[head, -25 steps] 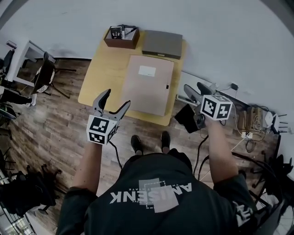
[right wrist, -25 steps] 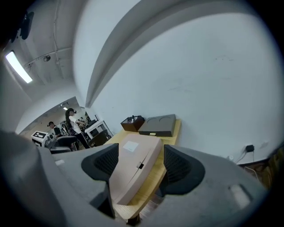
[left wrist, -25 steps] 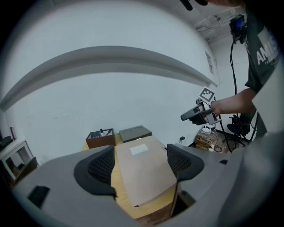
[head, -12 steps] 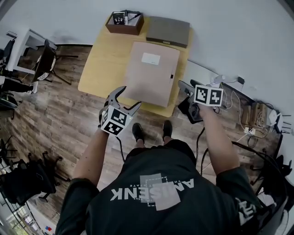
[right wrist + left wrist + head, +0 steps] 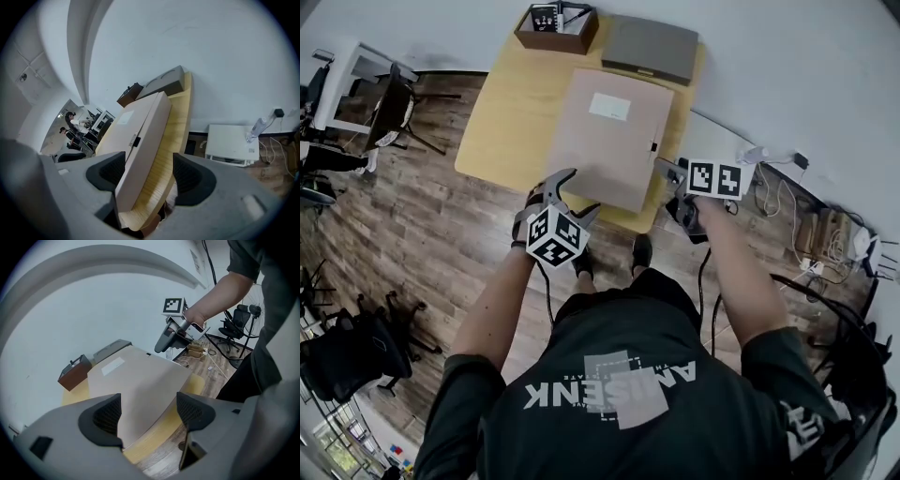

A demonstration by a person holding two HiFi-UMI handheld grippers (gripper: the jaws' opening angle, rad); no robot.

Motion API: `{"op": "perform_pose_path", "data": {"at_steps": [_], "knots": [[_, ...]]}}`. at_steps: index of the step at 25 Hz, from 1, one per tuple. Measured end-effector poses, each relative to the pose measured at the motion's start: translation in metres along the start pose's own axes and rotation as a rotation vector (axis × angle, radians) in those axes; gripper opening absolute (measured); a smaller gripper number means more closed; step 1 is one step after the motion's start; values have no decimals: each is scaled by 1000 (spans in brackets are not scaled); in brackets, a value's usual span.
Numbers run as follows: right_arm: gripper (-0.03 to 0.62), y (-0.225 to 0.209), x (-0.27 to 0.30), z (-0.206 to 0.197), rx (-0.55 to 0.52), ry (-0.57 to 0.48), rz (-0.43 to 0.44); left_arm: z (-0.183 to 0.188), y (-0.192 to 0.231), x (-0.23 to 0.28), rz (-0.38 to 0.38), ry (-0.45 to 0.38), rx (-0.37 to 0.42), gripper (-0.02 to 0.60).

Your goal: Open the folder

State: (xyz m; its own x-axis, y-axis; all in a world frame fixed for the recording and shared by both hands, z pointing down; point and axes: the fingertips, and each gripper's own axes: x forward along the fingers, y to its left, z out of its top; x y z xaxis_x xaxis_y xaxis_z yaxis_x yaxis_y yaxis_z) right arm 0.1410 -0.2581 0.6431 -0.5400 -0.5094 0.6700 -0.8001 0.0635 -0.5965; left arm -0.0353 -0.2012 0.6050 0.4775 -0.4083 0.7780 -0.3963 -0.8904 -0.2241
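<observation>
**Open grippers flank the shut folder**

The folder [image 5: 614, 141] lies closed, flat on the table [image 5: 502, 131]. The right gripper [image 5: 668, 173], fingers apart, lines up with its 3 o'clock edge, likely for the clasp [image 5: 653, 146]. The left gripper [image 5: 574, 195], fingers apart and empty, sits at the folder's 7 o'clock corner, probably to steady it. The white label [image 5: 609, 106] towards 12 o'clock is unreadable.

**Right gripper at folder corner**

Right gripper [image 5: 150, 177] jaws stood apart. Between them showed the near corner of a flat beige cardboard folder [image 5: 145, 131], small dark clasp [image 5: 136, 140] on its side, lying on a pale wooden table [image 5: 177, 123]. Contact unclear.
</observation>
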Motion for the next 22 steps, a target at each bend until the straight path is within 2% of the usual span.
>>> {"op": "perform_pose_path", "data": {"at_steps": [5,10,22], "knots": [[302,-2,11,4,51,11,30,-6,-6,13,-31,42,16,350],[302,-11,18,1,86,42,15,-8,-11,21,-41,63,94,350],[303,-11,21,-2,128,63,27,-7,-10,32,-27,95,221,350]]}}
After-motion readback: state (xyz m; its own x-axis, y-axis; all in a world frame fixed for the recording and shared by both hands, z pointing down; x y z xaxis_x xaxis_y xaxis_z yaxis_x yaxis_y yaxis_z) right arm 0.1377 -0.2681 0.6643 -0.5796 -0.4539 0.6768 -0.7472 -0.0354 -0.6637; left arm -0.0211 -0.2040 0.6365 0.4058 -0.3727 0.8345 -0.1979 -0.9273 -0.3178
